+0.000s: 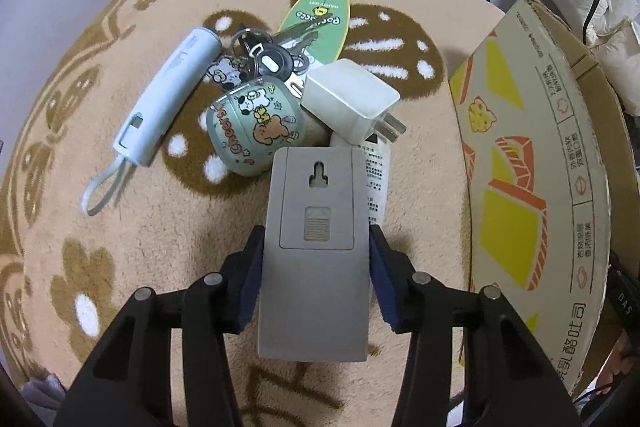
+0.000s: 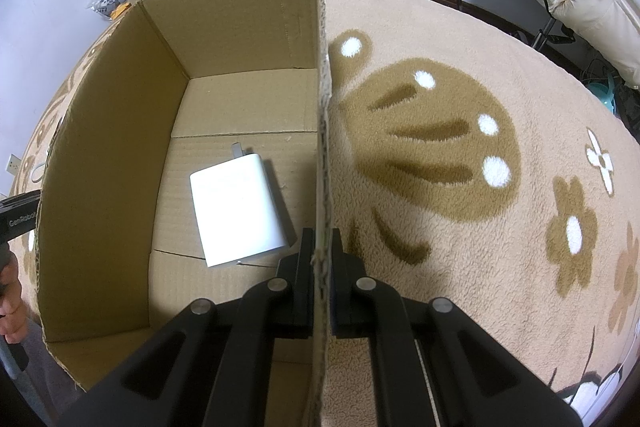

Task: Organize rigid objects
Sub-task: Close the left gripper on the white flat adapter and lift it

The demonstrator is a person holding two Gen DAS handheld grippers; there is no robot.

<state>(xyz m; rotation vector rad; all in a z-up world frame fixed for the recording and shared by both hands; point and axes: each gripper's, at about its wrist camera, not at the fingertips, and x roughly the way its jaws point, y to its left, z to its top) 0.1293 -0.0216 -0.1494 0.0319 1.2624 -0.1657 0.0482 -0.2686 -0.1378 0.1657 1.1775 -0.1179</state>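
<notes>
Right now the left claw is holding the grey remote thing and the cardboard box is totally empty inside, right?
Not quite. The left claw does hold the grey remote, but the cardboard box is not empty: the right wrist view shows a white charger lying flat on its floor. The right claw is pinched on the box's wall.

A beige flowered rug [image 1: 120,219] carried a pile of keys [image 1: 272,55], a green case [image 1: 256,125], a blue tube [image 1: 168,95], and a cardboard box [image 2: 120,131] beside it.
</notes>
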